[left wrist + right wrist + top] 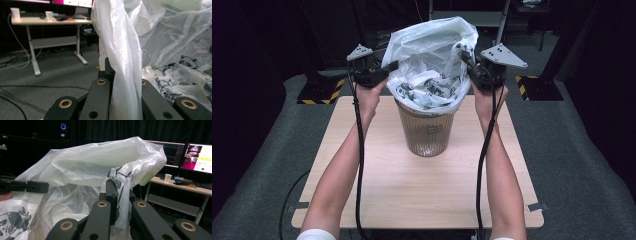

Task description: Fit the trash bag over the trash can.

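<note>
already we have the white bin liner point(432, 45) pinched on both sides, left gripper point(388, 67) and right gripper point(466, 59) clamped on it, lifted above the ribbed bin point(426, 135); pulling it free and tying remain.

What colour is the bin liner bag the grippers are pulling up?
Translucent white plastic bag, with black panda-like prints lower down; clearest in the left gripper view.

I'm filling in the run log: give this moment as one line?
left tongs: shut on bag liner | right tongs: shut on bag liner | liner: in waste bin | bin: upright on table
</note>
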Tool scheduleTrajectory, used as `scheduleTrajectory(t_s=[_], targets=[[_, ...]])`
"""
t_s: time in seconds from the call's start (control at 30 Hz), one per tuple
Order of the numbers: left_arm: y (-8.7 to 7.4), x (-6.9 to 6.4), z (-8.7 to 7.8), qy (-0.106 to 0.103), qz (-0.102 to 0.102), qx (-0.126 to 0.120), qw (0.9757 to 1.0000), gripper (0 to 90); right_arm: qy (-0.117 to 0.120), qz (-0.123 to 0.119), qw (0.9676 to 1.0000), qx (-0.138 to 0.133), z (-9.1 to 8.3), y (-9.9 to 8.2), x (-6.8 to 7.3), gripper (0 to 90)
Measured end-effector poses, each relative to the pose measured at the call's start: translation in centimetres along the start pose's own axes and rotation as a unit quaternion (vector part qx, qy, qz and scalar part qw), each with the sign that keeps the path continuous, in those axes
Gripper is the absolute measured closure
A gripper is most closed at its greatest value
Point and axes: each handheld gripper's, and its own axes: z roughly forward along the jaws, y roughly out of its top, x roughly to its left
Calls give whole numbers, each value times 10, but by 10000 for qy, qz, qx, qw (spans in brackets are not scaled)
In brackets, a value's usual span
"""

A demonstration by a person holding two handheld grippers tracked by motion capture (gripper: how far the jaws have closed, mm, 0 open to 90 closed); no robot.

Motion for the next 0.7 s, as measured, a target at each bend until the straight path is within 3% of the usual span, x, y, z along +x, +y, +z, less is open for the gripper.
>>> scheduleTrajectory(t_s=[0.27, 0.47, 0.63, 0.7], targets=[[-13, 18, 8, 34, -327, 643, 9974, 880, 10, 183, 9992, 360, 15, -12, -5, 891], [-18, 31, 3, 51, -453, 1018, 9938, 879, 118, 472, 9953, 843, 29, -26, -7, 891], [-18, 38, -1, -107, -533, 1317, 9898, 879, 186, 440, 9915, 1209, 31, -36, -4, 891], [-17, 38, -3, -126, -474, 1440, 9884, 878, 173, 456, 9899, 1333, 29, -39, -4, 890]])
